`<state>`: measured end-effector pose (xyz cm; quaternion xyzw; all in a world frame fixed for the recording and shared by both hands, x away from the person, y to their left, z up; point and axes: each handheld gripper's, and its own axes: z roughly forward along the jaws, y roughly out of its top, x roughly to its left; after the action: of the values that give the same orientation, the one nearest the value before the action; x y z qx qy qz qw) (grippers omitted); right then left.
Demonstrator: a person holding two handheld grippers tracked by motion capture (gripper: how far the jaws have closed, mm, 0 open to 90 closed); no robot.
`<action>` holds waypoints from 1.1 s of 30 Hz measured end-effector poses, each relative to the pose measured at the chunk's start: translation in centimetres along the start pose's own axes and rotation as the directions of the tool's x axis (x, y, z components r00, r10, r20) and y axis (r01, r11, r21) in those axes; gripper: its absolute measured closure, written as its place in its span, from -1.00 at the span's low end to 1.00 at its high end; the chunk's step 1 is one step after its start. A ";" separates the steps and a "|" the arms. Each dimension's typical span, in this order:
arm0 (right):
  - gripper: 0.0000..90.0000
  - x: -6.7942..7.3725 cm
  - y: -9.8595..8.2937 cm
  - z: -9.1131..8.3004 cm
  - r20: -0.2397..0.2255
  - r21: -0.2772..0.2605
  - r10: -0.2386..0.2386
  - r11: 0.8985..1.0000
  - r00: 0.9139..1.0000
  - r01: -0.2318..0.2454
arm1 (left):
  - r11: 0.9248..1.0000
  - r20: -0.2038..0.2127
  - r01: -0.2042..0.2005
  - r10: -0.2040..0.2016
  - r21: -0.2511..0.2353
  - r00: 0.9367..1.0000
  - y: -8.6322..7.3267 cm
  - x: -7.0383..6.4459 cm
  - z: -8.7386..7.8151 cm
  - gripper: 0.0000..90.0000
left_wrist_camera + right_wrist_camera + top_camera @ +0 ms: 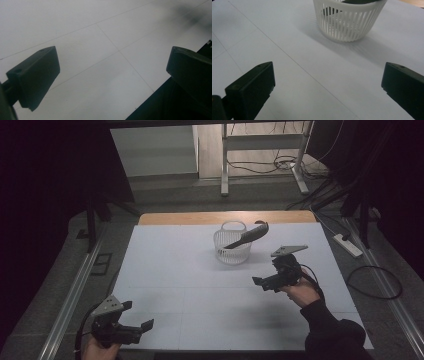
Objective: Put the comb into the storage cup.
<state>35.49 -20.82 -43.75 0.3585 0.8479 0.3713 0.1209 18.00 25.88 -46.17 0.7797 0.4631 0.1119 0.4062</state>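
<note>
A white slatted basket [233, 247] stands on the white table [175, 270], right of the middle and toward the back. A dark grey utensil [248, 236] leans in it, its end sticking out over the rim to the upper right. My right gripper [267, 275] hovers a short way in front and to the right of the basket, open, jaws pointing left. In the right gripper view the basket [348, 21] is just ahead of the open gripper [328, 87], with nothing between the jaws. My left gripper [137, 316] is open and empty at the table's front left corner, and the left gripper view shows it [112, 75] above bare table.
A bare wooden strip [225, 217] runs along the table's far edge. The table's front edge [150, 95] lies right under the left gripper. On the floor are a power strip [347, 245] and cables at the right, and desk legs [225, 165] behind.
</note>
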 end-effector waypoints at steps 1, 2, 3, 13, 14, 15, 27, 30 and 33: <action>-1.00 0.0 -0.1 -0.1 0.003 -0.003 0.001 1.000 1.000 -0.001 | 1.000 -0.005 -0.002 0.002 0.000 1.000 0.0 0.0 0.0 -1.00; -1.00 0.0 -0.2 -0.3 0.004 -0.004 -0.001 1.000 1.000 0.001 | 1.000 -0.006 -0.001 0.001 0.000 1.000 0.0 0.0 0.0 -1.00; -1.00 0.0 -0.3 -0.4 0.006 -0.006 0.001 1.000 1.000 -0.001 | 1.000 -0.006 0.001 -0.001 -0.002 1.000 0.0 0.0 -0.1 -1.00; -1.00 -0.1 -1.3 -1.6 0.008 -0.010 0.009 1.000 1.000 -0.008 | 1.000 -0.012 0.003 -0.003 -0.002 1.000 0.0 0.1 -0.1 -1.00; -1.00 -0.1 -1.4 -1.7 0.006 -0.009 0.011 1.000 1.000 -0.011 | 1.000 -0.011 0.003 -0.003 -0.002 1.000 0.0 0.1 -0.1 -1.00; -1.00 0.0 -1.5 -1.8 0.006 -0.009 0.011 1.000 1.000 -0.011 | 1.000 -0.011 0.003 -0.003 -0.001 1.000 0.0 0.1 -0.1 -1.00; -1.00 0.3 -2.9 -2.9 0.018 -0.001 0.007 1.000 1.000 -0.007 | 1.000 -0.011 0.005 -0.005 0.001 1.000 0.0 0.1 0.0 -1.00; -1.00 0.3 -3.2 -3.2 0.019 0.000 0.008 1.000 1.000 -0.008 | 1.000 -0.011 0.004 -0.004 0.002 1.000 0.0 0.1 0.0 -1.00; -1.00 0.3 -3.5 -3.4 0.019 -0.001 0.011 1.000 1.000 -0.011 | 1.000 -0.011 0.004 -0.004 0.001 1.000 0.0 0.1 0.0 -1.00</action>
<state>31.81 -24.10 -43.85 0.3665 0.8446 0.3692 0.1269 18.00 25.99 -46.19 0.7783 0.4672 0.1151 0.4034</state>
